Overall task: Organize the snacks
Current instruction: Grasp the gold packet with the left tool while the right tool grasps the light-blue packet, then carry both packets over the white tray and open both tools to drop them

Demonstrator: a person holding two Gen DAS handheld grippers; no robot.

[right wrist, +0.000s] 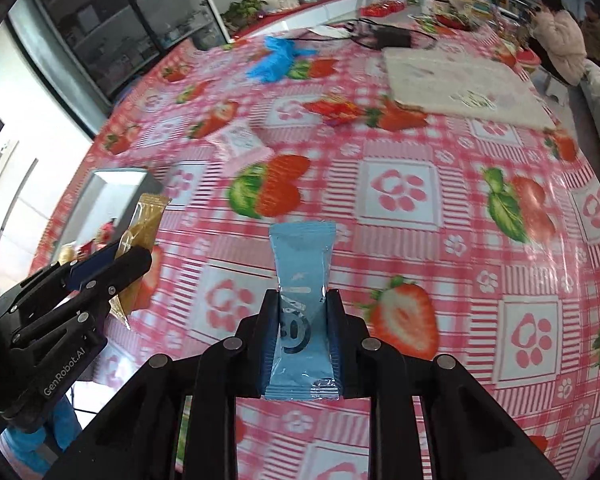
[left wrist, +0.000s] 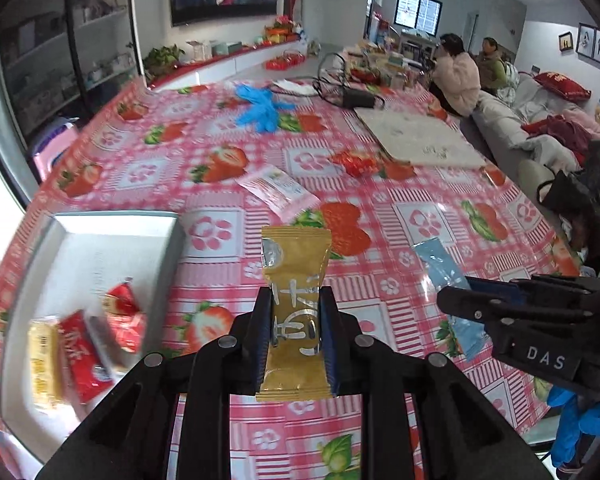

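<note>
The left gripper [left wrist: 295, 312] is clamped on one gold snack packet [left wrist: 294, 276], held above the tablecloth [left wrist: 420, 216]; the right gripper [right wrist: 303, 312] pinches one blue packet [right wrist: 302, 276]; two packets lie loose on the cloth, one pink [left wrist: 278, 190] and one red [left wrist: 356, 162]; the grey tray [left wrist: 116, 224] holds about four snacks.
</note>
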